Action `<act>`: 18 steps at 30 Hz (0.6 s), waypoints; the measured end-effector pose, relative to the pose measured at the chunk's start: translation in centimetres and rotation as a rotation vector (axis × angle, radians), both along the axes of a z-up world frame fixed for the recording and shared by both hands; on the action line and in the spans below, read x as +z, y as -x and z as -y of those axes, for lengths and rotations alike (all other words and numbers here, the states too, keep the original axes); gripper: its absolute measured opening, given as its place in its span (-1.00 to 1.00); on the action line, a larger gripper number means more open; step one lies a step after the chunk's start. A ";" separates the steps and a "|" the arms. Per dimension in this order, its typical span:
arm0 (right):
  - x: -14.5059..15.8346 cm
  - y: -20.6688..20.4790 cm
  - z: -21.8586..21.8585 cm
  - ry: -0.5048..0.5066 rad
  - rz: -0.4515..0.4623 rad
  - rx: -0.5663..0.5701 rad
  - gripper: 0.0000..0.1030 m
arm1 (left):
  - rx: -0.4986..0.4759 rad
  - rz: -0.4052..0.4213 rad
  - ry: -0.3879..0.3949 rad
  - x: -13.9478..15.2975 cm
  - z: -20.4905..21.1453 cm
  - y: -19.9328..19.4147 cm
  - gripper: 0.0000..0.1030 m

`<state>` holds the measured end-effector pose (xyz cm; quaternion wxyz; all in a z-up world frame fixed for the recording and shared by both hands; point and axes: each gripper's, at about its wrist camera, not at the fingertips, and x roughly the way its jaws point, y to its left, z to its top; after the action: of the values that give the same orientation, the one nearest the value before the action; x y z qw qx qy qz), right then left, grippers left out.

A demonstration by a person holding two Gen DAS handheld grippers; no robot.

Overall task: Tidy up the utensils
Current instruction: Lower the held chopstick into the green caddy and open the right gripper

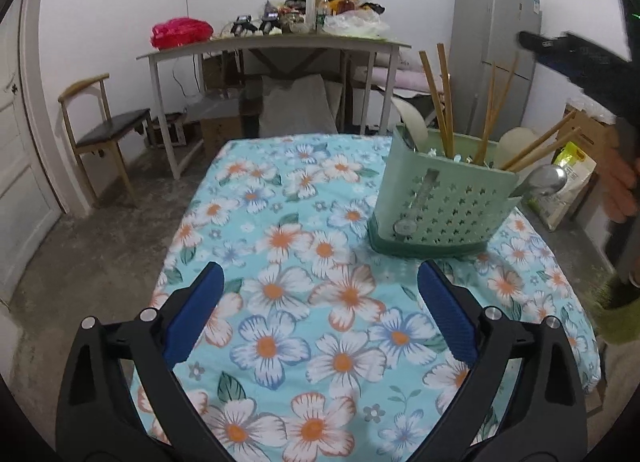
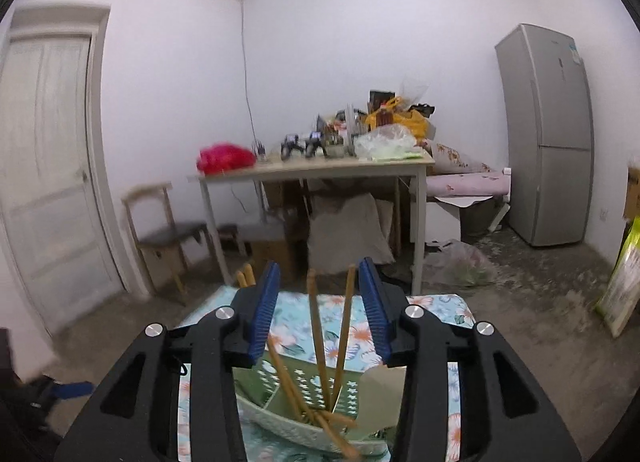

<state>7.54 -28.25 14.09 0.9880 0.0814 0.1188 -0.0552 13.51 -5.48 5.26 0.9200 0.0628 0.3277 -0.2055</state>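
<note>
A pale green perforated utensil caddy [image 1: 444, 198] stands on the floral tablecloth [image 1: 304, 230], right of centre in the left wrist view. It holds several wooden chopsticks [image 1: 445, 102], a white spoon [image 1: 412, 114] and a metal ladle [image 1: 548, 178] that leans out on the right. My left gripper [image 1: 320, 268] hovers open over bare cloth, just short of the caddy, with nothing between its fingers. My right gripper [image 2: 320, 264] is above the caddy [image 2: 296, 382]. Its jaws are apart, and two upright chopsticks [image 2: 316, 334] rise between the blue pads [image 2: 264, 310] without touching them.
A person's hand [image 1: 620, 182] shows at the right edge of the left wrist view. Beyond the table stand a cluttered desk [image 1: 276, 44], a wooden chair [image 1: 108, 126], a grey fridge [image 2: 548, 134] and a white door [image 2: 44, 166]. A yellow-green bag [image 2: 620, 282] leans at the right.
</note>
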 end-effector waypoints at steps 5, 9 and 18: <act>0.9 5.0 0.9 -0.078 0.061 0.008 -0.01 | 0.021 0.041 0.000 1.0 0.5 -0.1 0.84; -0.8 7.4 -0.1 -0.088 0.000 0.007 0.31 | 0.090 0.075 -0.001 1.6 0.5 -0.3 0.84; -10.8 5.8 -4.7 -0.020 -0.454 -0.153 0.48 | 0.170 0.007 -0.127 0.2 1.9 -1.0 0.84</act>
<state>1.75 -23.59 3.31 0.9282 0.0857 0.3318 -0.1454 14.50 -7.38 5.45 0.9294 0.0935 0.3411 -0.1052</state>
